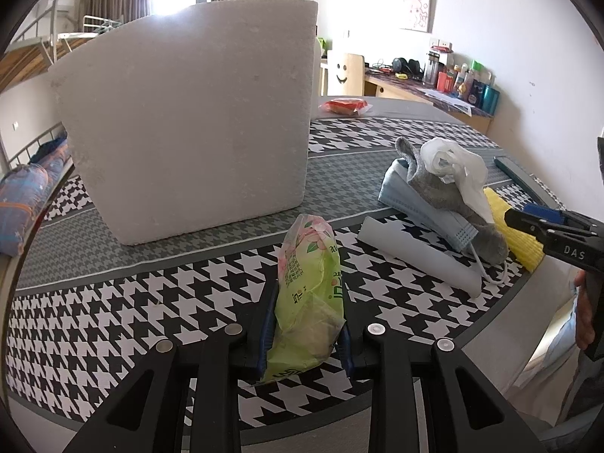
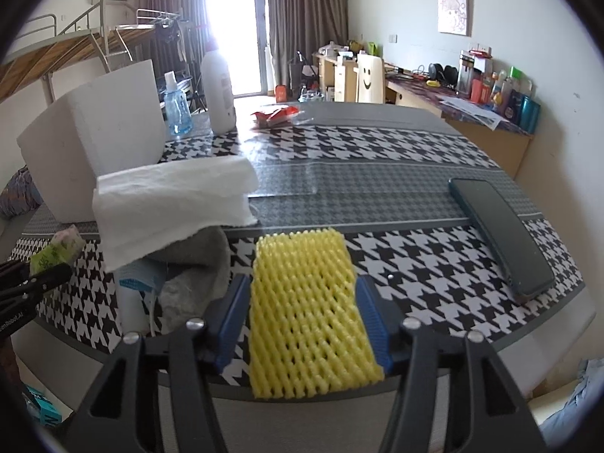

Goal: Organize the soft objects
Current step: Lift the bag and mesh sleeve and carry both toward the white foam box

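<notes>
My left gripper (image 1: 307,324) is shut on a green and pink tissue pack (image 1: 307,294), held just above the houndstooth table (image 1: 132,302). A white foam box (image 1: 188,120) stands behind it. A pile of a blue face mask (image 1: 426,204), a grey sock (image 1: 453,192) and white tissue (image 1: 456,170) lies to the right. My right gripper (image 2: 304,317) has its blue pads on both sides of a yellow foam net (image 2: 305,309) lying at the table's front edge. The pads touch its sides. The right gripper also shows in the left wrist view (image 1: 528,222).
A dark phone (image 2: 498,234) lies on the table to the right. A white bottle (image 2: 219,90), a blue spray bottle (image 2: 175,105) and a red packet (image 2: 275,113) stand at the far side. A cluttered desk (image 2: 472,113) lines the wall.
</notes>
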`<state>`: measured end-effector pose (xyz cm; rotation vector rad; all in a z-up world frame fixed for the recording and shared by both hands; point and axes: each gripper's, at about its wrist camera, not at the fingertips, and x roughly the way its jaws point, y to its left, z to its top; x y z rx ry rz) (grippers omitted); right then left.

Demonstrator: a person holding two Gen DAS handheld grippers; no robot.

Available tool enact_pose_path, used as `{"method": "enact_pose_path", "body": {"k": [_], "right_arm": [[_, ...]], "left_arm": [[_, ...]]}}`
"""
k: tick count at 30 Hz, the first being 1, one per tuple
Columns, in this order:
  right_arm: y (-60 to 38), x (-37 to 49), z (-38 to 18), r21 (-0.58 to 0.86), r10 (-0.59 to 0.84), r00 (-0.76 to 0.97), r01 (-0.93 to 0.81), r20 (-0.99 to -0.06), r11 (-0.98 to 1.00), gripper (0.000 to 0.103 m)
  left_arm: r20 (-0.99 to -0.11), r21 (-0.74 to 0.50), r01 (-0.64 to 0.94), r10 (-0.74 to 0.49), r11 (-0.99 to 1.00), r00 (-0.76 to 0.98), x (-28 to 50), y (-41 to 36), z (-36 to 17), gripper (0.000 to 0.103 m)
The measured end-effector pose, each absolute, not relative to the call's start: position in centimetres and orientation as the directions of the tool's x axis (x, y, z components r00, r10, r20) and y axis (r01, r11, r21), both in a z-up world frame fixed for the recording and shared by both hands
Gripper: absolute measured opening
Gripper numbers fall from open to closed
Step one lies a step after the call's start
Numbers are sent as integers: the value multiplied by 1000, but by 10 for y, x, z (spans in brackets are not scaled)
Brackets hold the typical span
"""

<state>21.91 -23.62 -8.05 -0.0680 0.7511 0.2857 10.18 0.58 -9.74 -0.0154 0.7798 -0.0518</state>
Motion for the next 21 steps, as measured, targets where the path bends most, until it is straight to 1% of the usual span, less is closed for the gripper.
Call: {"method": "enact_pose_path", "body": {"k": [4,8,10,15,17,18,19,20,21], "right_arm": [[-236,226,-89,39,223,668,-278,-710,960,62],[-236,229,-92,37,222,665,-280,-714,959,62],[-234,230,-94,24,213,663,-282,-718,959,65],[-232,233,-95,17,211,646,-293,-734,956,66],[-232,235,-95,19,213,638,-297,-740,955,66],[-233,236,-94,22,214,634,-296,-743,955,61],[-233,236,-93,25,213,633,-293,-744,956,50],[-235,237,-91,35,214,631,-284,-746,958,44],[-236,239,-91,44,219,629,-281,-746,959,29]], "left_arm": [[-699,-33,40,-52,999,713,104,6,-96,29],[-693,-34,53,-61,998,718,104,4,-93,29],[-691,-37,57,-66,998,719,105,4,-92,29],[-679,-34,72,-76,997,730,107,1,-85,29],[-676,-34,81,-83,996,733,107,-1,-84,29],[-675,-34,84,-85,996,733,107,-1,-84,29],[-674,-34,86,-87,996,734,108,-2,-84,29],[-673,-34,88,-88,996,735,107,-1,-84,29],[-670,-32,92,-90,995,737,107,-2,-82,29]]}}
